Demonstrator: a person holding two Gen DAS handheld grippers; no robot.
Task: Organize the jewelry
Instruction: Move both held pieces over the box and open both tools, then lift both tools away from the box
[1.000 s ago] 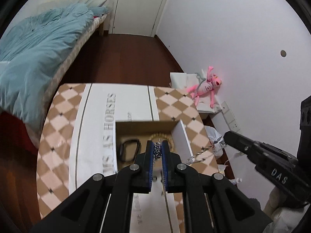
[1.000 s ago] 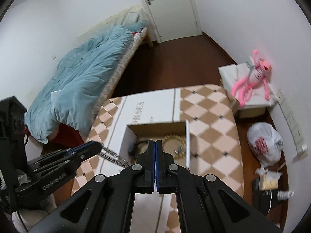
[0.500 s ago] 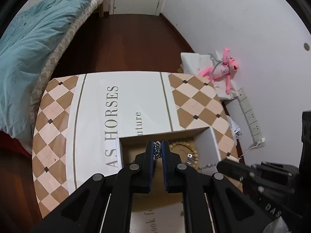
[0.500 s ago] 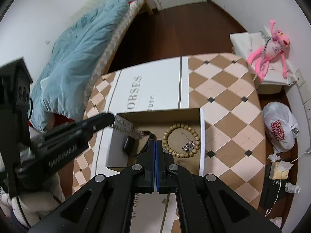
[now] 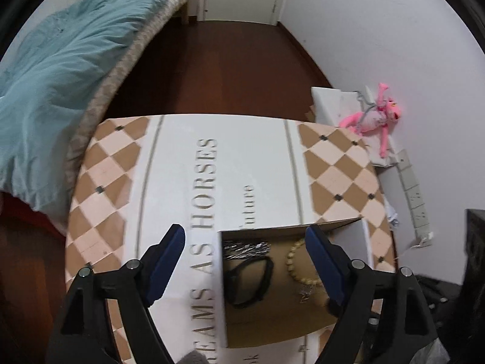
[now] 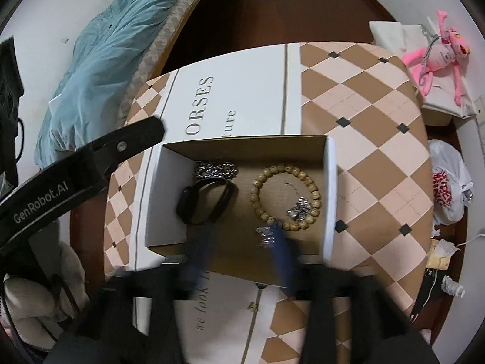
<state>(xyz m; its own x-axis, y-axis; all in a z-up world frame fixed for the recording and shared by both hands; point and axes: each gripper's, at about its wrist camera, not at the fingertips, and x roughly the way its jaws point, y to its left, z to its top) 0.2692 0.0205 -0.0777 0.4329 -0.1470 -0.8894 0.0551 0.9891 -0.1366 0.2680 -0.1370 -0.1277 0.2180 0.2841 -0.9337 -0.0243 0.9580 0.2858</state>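
Both tongs are opening and hold nothing: the left gripper (image 5: 244, 244) and the right gripper (image 6: 239, 242) hang above the open box (image 6: 329, 182). Below them already lie the silver chain (image 6: 215, 168), a black band (image 6: 206, 201), a bead bracelet (image 6: 285, 197) and a small pendant (image 6: 300, 210). I see no jewelry outside the box, so the sorting seems nearly finished.

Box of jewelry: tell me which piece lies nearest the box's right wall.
The wooden bead bracelet: its tan ring lies beside the box right wall, while the black band and silver chain sit leftward.

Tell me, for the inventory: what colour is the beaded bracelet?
Tan wooden beaded bracelet; clearest in the right wrist view.
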